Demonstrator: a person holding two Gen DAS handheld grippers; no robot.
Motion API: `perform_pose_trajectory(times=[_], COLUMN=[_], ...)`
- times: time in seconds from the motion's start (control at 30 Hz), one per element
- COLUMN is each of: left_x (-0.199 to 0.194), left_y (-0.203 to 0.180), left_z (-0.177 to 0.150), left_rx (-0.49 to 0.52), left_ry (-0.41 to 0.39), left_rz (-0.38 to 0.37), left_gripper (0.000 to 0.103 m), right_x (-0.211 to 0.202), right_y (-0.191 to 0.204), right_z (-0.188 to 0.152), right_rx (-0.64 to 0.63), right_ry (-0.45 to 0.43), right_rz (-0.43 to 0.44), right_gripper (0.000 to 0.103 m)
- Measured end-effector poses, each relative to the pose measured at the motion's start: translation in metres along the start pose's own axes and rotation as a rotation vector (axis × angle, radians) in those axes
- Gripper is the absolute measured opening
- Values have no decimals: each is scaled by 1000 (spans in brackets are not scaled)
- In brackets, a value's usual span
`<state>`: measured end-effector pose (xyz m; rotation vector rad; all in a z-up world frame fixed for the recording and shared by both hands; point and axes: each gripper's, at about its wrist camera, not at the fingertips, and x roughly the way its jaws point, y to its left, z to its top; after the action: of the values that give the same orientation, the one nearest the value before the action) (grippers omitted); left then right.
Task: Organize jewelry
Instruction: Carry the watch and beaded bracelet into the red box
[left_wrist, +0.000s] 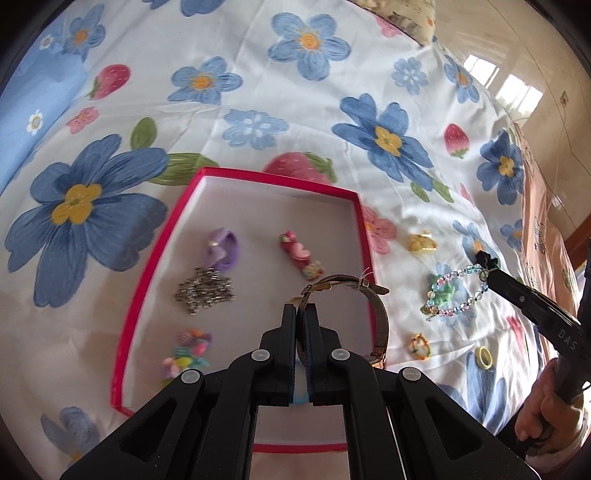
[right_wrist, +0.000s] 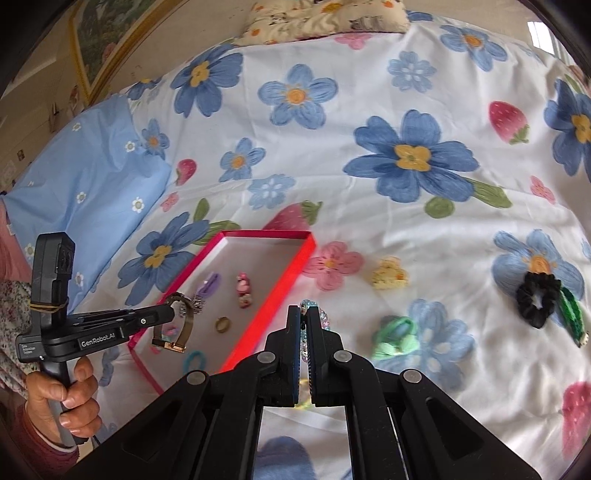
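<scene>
Above the red tray (left_wrist: 177, 236), left tool (left_wrist: 302, 314) pinches a bronze mesh watch (left_wrist: 373, 306); right tool (right_wrist: 304, 319) clamps a pastel beaded bracelet (left_wrist: 458, 291).

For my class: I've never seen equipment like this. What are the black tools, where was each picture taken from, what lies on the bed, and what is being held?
No robot here: a person holds a black two-finger gripper in each hand, with a camera on each looking along its fingers. The left wrist view shows the left gripper shut on a mesh-band watch above a red tray. The right wrist view shows the right gripper shut on a pastel bead bracelet. The tray sits on a flowered bedsheet and holds hair clips, a silver chain and a ring. Beside it on the sheet lie a yellow claw clip, a green hair tie and a black scrunchie.
</scene>
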<state>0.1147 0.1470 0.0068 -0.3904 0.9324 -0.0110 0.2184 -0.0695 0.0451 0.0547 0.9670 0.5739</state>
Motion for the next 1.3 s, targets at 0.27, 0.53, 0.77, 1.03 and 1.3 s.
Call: perform_pose_trajectory(times=[0.27, 0.53, 0.77, 1.03, 1.3], left_x=[-7, 5, 23, 49, 66], left_y=[33, 55, 69, 74, 74], left_z=[-2, 1, 4, 5, 8], left_rx=[-64, -102, -135, -137, -135], left_ry=[-9, 6, 27, 60, 94], left_rz=[52, 86, 104, 142, 174], left_gripper=[3, 3, 3, 3, 3], right_x=[20, 45, 64, 93, 117], right_y=[42, 80, 100, 90, 72], right_z=[10, 14, 8, -6, -18], right_rx=[-51, -101, -131, -115, -94], right_ry=[9, 40, 78, 152, 213], right_rz=[76, 142, 179, 162, 124], right_gripper=[2, 2, 2, 2, 2])
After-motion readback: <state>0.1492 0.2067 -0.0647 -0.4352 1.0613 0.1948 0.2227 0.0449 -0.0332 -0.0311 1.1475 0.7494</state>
